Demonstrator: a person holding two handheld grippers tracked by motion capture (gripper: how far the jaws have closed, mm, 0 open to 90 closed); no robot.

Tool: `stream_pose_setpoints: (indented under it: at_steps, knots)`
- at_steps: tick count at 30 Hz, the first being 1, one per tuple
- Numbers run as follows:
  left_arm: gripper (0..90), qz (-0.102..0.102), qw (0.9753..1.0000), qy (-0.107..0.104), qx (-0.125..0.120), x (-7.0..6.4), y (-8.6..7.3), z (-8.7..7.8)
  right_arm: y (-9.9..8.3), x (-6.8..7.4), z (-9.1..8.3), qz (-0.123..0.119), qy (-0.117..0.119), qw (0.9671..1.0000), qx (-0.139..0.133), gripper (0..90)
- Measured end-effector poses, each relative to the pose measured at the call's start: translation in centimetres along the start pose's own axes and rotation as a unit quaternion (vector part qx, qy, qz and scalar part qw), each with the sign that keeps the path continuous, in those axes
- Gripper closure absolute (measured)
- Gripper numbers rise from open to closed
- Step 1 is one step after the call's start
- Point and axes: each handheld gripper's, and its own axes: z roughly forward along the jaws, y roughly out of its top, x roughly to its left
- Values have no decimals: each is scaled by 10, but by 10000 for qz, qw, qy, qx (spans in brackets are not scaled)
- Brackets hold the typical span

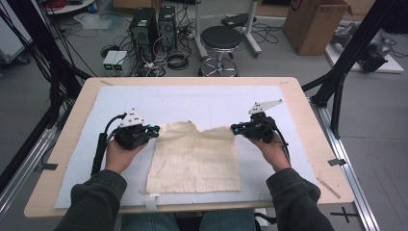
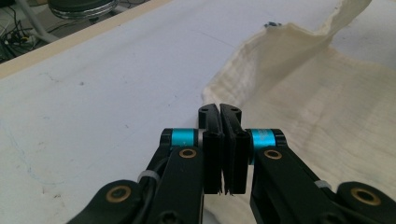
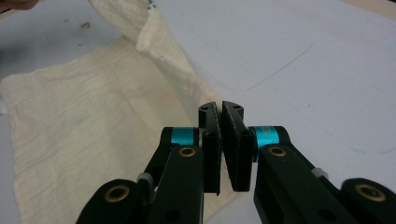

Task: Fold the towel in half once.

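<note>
Pinching the cream cloth (image 1: 195, 156) by its far corners, both grippers, left (image 1: 155, 130) and right (image 1: 235, 128), seem clamped, over a white mat (image 1: 192, 103) on a wooden table (image 1: 312, 139); cluttered floor (image 1: 269, 53) beyond.

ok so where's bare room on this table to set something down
Free: the white mat beyond the cream waffle-weave cloth's far edge, plus strips outside each claw. Crowded: the middle, where the left claw and right claw pinch the cloth's far corners.
</note>
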Motion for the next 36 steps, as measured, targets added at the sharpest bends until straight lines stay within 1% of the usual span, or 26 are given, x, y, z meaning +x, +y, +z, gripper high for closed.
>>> stream_pose_setpoints:
  at_steps: [3, 5, 8, 10, 11, 12, 16, 18, 22, 24, 28, 30, 36]
  knots:
    - [872, 37, 10000, -47, 31, -3, 1, -3, -6, 2, -3, -15, 1, 10000, 9, 861]
    - [872, 85, 9999, -79, -2, -6, 2, -6, -9, 4, -5, -14, 10, 10000, -5, 861]
    - [872, 151, 9999, -51, 30, -9, 0, -9, -12, 6, -8, -25, -12, 10000, -24, 861]
    - [873, 116, 9999, -48, 53, -9, -5, -10, -15, 7, -9, -49, 5, 10000, -31, 861]
    - [872, 133, 9999, -44, 101, -9, -8, -11, -17, 9, -9, -16, 8, 10000, -30, 861]
    - [872, 101, 9998, -45, 140, -9, -11, -11, -18, 10, -9, -58, 25, 10000, -20, 861]
    - [873, 37, 9999, -91, 111, -11, -20, -15, -23, 14, -9, -89, 73, 9999, -6, 861]
    - [873, 63, 9999, -93, 131, -12, -23, -17, -25, 17, -9, -53, 100, 9999, 1, 861]
    - [873, 55, 9999, -114, 112, -15, -30, -21, -30, 24, -7, -136, 124, 9998, 17, 861]
    - [873, 63, 9998, -137, 88, -18, -34, -24, -33, 28, -7, -103, 171, 9998, 24, 861]
    - [873, 145, 9997, -190, 101, -24, -41, -29, -39, 35, -9, -139, 207, 9997, 27, 861]
    - [873, 222, 9995, -191, 93, -28, -44, -32, -41, 39, -11, -199, 215, 9996, 19, 861]
    - [872, 271, 9992, -293, 59, -36, -52, -40, -48, 49, -17, -245, 256, 9994, 56, 861]
